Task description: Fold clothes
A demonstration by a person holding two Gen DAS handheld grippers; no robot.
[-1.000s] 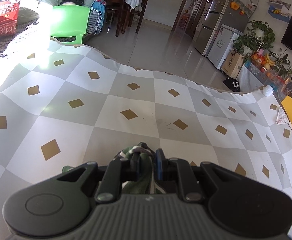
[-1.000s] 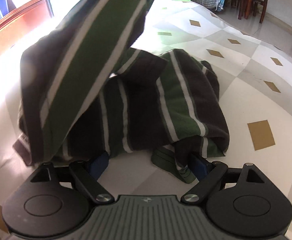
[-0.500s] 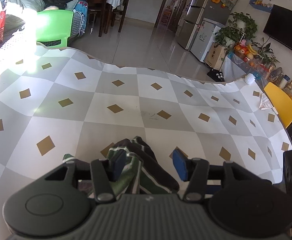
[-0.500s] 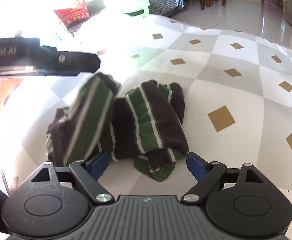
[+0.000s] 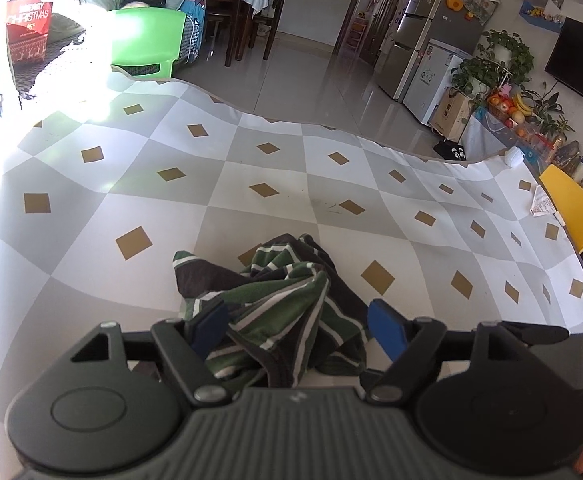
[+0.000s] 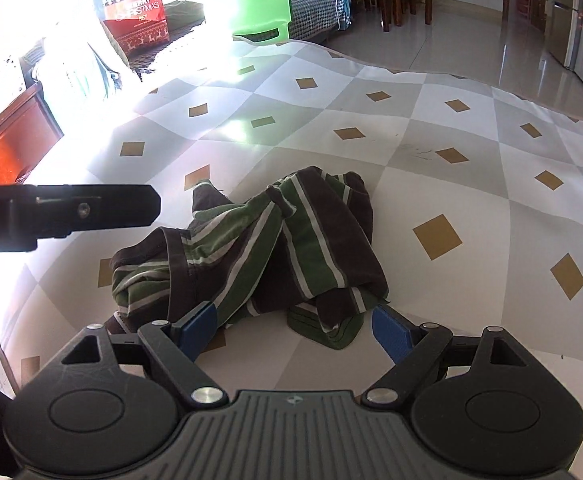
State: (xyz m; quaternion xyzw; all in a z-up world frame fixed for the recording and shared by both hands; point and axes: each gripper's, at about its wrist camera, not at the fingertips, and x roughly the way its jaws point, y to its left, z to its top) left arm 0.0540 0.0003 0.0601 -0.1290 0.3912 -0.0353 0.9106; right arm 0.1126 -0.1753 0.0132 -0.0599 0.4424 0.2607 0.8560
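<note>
Striped garment [image 6: 259, 248]: crumpled heap on checked tablecloth [image 5: 291, 184], released since a second ago. Left gripper [image 5: 297, 322]: was clamped on it, now spread wide, empty. Right gripper [image 6: 293, 326]: wide, unchanged, heap at 12 o'clock. Garment's near folds hidden behind the left gripper's body.

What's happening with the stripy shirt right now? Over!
Left gripper open, right gripper open, neither gripping. Striped garment crumpled in a heap on the checkered tablecloth, not folded. Nothing in the way.
</note>
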